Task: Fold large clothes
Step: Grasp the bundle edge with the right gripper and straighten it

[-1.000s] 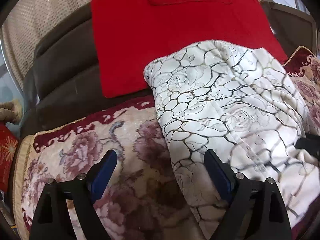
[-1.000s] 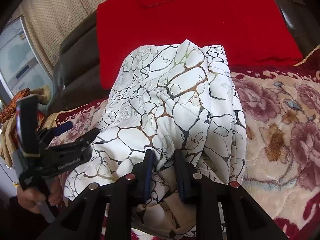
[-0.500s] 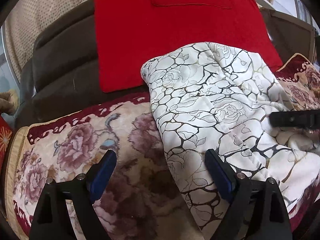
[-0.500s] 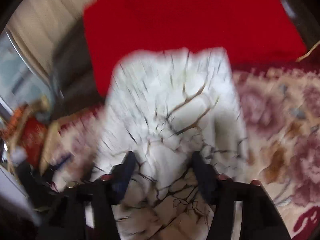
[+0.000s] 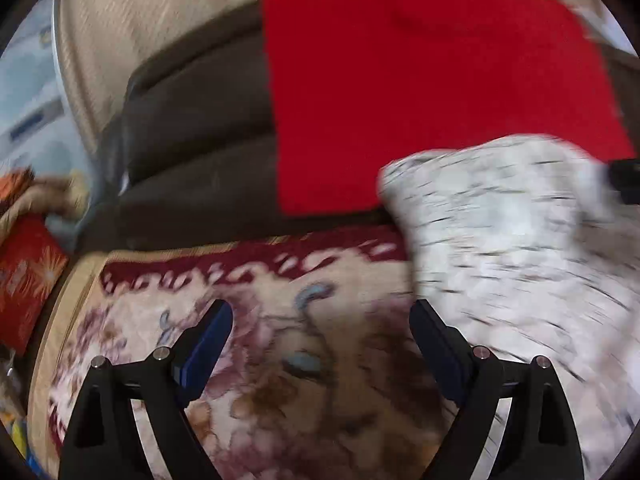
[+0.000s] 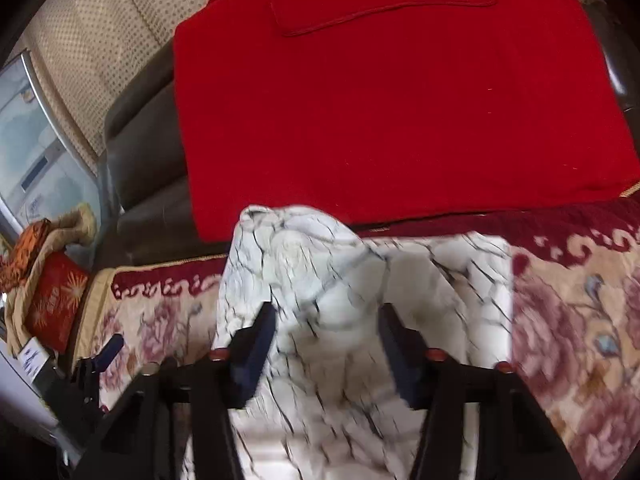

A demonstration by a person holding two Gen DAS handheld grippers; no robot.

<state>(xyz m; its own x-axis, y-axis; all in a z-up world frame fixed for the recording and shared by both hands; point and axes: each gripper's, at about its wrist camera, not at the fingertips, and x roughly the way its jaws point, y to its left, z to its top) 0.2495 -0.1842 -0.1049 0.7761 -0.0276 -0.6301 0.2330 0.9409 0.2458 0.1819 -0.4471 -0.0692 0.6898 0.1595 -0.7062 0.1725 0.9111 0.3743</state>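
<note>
The white garment with a dark crackle print (image 6: 340,280) lies in a folded heap on the floral sofa cover (image 6: 580,312). My right gripper (image 6: 328,336) is open, its jaws apart over the garment, holding nothing. In the left wrist view the garment (image 5: 512,240) lies to the right, blurred by motion. My left gripper (image 5: 320,340) is open and empty above the floral cover (image 5: 280,380), left of the garment. The left gripper also shows at the lower left of the right wrist view (image 6: 100,360).
A red cloth (image 6: 380,100) hangs over the dark brown sofa backrest (image 6: 140,152) behind the garment. A red patterned cushion (image 6: 56,300) lies at the sofa's left end. Beige curtain (image 6: 80,40) and a window stand at the far left.
My right gripper has opened and let go of the garment, which now lies lower on the cover. My left gripper has shifted left, away from the garment, still open.
</note>
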